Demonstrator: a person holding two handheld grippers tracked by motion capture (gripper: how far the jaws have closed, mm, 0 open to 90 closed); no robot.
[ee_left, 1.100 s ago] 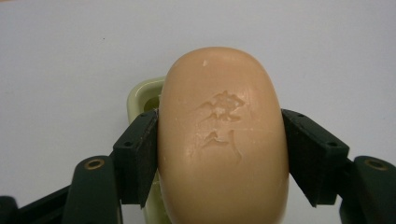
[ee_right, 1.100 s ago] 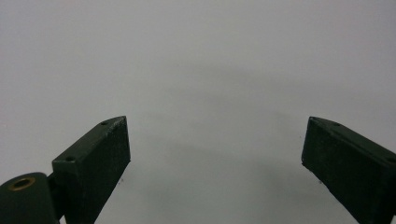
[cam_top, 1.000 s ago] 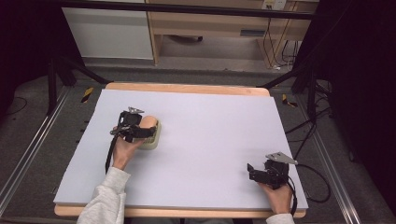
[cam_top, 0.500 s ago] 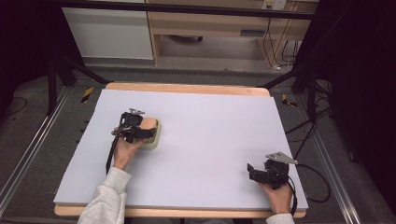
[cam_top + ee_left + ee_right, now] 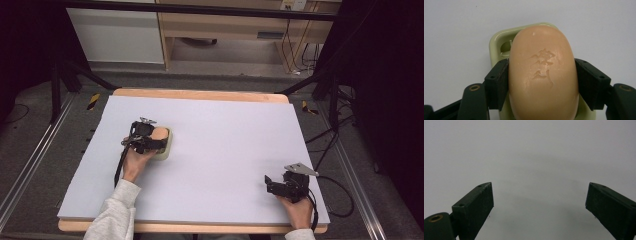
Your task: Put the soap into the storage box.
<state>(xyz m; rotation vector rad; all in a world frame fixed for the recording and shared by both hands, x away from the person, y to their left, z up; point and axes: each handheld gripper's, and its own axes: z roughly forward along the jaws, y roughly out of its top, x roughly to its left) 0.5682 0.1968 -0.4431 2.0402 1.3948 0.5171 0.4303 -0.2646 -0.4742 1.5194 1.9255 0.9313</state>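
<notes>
- Two hand-held grippers over a pale lavender table (image 5: 220,150), one per hand.
- Left hand-held gripper (image 5: 150,142) at mid-left of table, jaws clamped on both long sides of a soap (image 5: 542,75).
- Soap: peach-orange oval bar, characters stamped in top face; seen also from high view (image 5: 159,134), just past the gripper body.
- Soap lies over a pale green dish (image 5: 499,40); dish rim and a glossy inner corner visible beyond and left of the bar in left gripper view. Cannot tell whether bar rests in dish or is lifted clear.
- Dish (image 5: 165,150) flat on table, well apart from the right side.
- Right hand-held gripper (image 5: 270,184) near table's front-right corner, jaws spread wide, nothing between them; bare table surface ahead in right gripper view (image 5: 539,197).
- Grey three-cornered plate (image 5: 301,169) on top of right gripper.
- Grey sleeve (image 5: 112,215) on left forearm, entering from bottom edge.
- Black cables trailing from both grippers.
- Wooden table edge (image 5: 200,95) showing at far side.
</notes>
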